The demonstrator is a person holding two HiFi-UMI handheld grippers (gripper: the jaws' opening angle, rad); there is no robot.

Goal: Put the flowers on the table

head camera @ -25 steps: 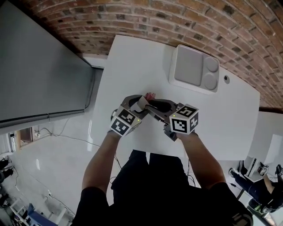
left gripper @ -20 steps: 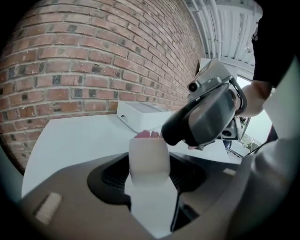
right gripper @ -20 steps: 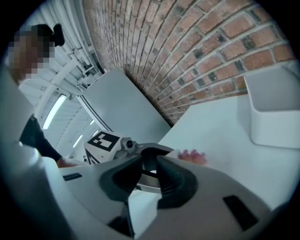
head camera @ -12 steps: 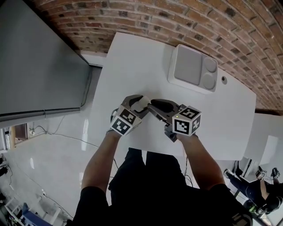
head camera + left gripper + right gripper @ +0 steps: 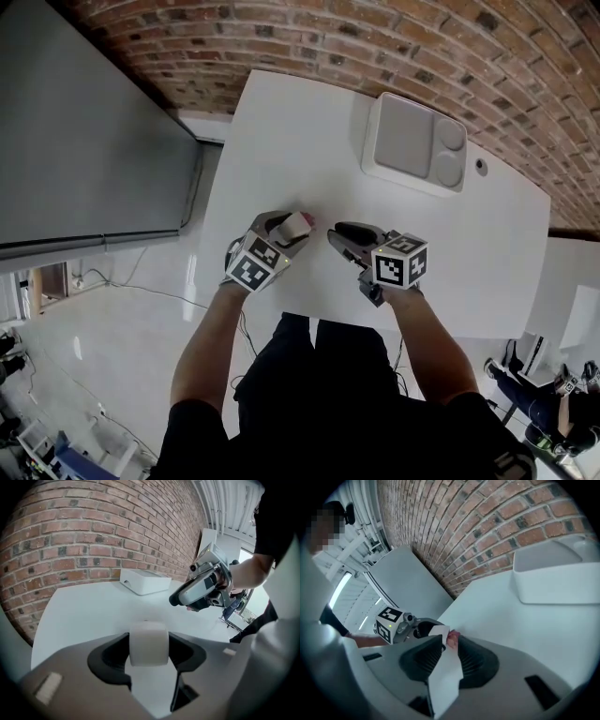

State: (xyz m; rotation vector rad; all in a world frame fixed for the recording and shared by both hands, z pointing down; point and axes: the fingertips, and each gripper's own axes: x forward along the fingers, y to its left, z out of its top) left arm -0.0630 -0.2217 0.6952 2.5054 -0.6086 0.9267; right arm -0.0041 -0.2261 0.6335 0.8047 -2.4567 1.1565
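My left gripper [image 5: 292, 231] [image 5: 148, 637] is shut on a white wrapped roll [image 5: 296, 226] [image 5: 149, 649] just above the white table [image 5: 281, 131]. A pink flower tip [image 5: 309, 221] [image 5: 452, 639] pokes out of the roll's far end. My right gripper [image 5: 336, 233] [image 5: 449, 645] hovers a little to the right of the roll, apart from it. Its jaws have just been closing and stand at a narrow gap with nothing between them. In the left gripper view the right gripper [image 5: 180, 597] hangs over the table to the right. In the right gripper view the left gripper [image 5: 433, 633] holds the roll just beyond my jaws.
A white box with a grey moulded lid [image 5: 412, 145] [image 5: 143, 581] [image 5: 555, 578] sits at the table's far side by the brick wall [image 5: 422, 37]. A small hole [image 5: 481, 167] lies to its right. A grey panel [image 5: 84, 141] stands to the left of the table.
The two grippers, close together around the roll before, have drawn apart. Both have come down and toward me. The roll stays in the left gripper.
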